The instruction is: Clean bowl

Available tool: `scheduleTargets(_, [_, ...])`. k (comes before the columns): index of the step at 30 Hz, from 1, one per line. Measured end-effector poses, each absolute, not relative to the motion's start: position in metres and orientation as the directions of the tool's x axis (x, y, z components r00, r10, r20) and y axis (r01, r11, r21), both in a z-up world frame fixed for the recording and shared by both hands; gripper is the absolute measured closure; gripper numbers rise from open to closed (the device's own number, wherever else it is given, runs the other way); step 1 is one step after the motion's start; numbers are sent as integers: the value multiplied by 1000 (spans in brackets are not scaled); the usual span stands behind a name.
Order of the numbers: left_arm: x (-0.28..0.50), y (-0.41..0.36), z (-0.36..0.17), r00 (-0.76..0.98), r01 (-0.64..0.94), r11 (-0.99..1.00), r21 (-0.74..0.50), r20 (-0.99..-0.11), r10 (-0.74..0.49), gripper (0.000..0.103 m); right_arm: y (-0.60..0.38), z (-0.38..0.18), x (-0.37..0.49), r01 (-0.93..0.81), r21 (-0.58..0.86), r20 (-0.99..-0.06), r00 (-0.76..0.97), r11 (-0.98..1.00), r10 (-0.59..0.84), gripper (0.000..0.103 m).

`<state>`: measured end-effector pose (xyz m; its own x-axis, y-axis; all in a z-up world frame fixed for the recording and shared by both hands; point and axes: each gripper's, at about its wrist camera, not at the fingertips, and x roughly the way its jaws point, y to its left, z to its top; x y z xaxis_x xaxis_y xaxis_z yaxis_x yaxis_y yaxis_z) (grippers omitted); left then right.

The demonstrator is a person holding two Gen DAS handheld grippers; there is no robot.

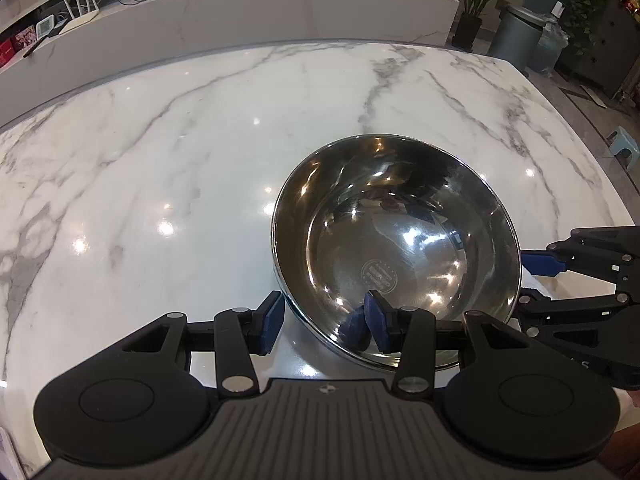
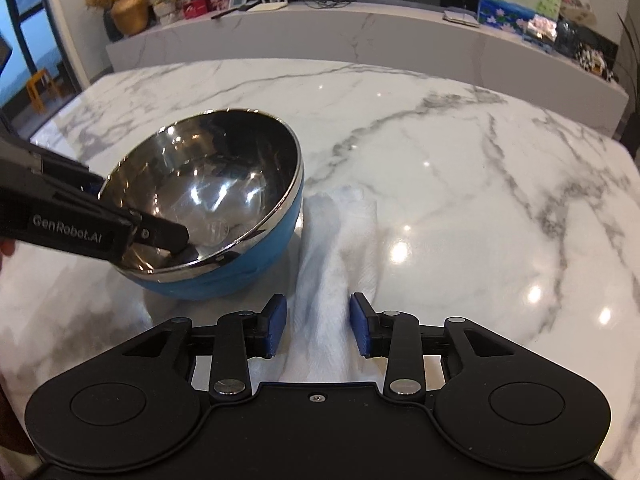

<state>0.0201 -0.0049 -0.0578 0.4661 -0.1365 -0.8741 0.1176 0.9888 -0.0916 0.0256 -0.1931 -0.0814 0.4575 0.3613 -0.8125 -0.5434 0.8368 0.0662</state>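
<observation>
A steel bowl (image 1: 400,236) with a blue outside (image 2: 224,276) sits tilted on the white marble table (image 1: 160,160). My left gripper (image 1: 324,320) straddles its near wall, one blue pad inside and one outside, and grips it. From the right wrist view that gripper (image 2: 136,216) reaches in from the left over the rim. A white cloth (image 2: 332,248) lies crumpled on the table just right of the bowl. My right gripper (image 2: 318,326) stands open over the cloth's near end, with the cloth ridge between its pads but not pinched. It also shows at the right edge of the left wrist view (image 1: 536,284).
A long marble counter (image 2: 360,36) runs behind the table with routers, cables, pictures and a gold vase. A potted plant (image 1: 476,0) and a grey bin (image 1: 516,36) stand beyond the far right corner. The table edge (image 1: 600,152) curves close on the right.
</observation>
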Motion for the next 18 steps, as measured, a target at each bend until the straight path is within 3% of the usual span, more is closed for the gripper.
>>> scheduleTargets(8, [19, -7, -58, 463, 135, 987, -88, -875, -141, 61, -195, -82, 27, -527, 36, -812, 480, 849, 332, 87])
scheduleTargets(18, [26, -3, -56, 497, 110, 991, -81, -858, -125, 80, -211, -55, 27, -517, 115, -728, 536, 848, 426, 89])
